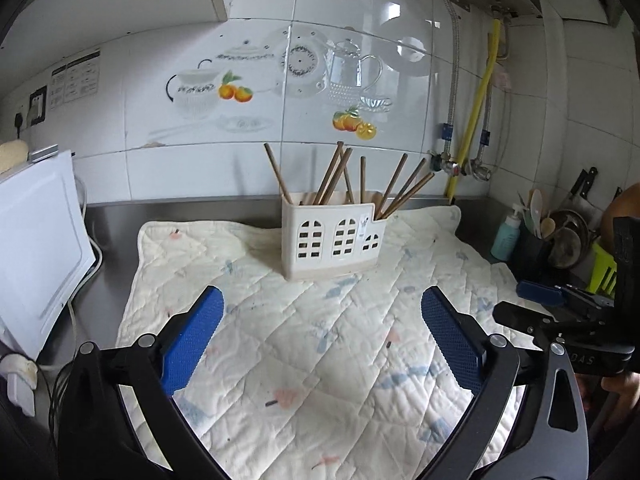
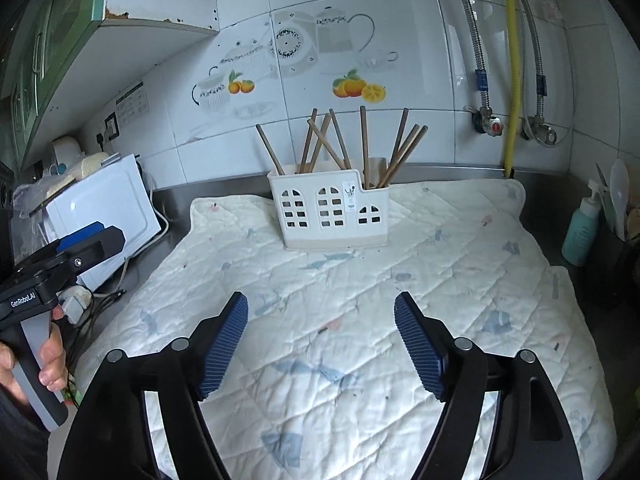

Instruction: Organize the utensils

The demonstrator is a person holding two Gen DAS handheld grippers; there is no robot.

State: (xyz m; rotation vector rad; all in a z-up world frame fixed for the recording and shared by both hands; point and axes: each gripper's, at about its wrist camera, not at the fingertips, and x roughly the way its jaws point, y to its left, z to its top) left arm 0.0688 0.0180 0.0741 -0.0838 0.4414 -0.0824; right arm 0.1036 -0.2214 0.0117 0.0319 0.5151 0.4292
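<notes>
Chopsticks (image 1: 334, 176) stand in the white holder (image 1: 332, 240) ahead of both spread, empty grippers: left gripper (image 1: 322, 320), right gripper (image 2: 320, 328). Only the right view shows the hand (image 2: 48, 360) gripping the left handle.

White holder (image 1: 334, 240), brown chopsticks (image 1: 362, 178), cream quilted mat (image 1: 320, 340) (faded blue-pink print)

"GenRobot.AI" in white on the black body of the left gripper (image 2: 322, 312), seen from the right wrist. "DAS", partial, on the right gripper (image 1: 538, 295) body. Wall chart (image 1: 75, 79) print unreadable.
</notes>
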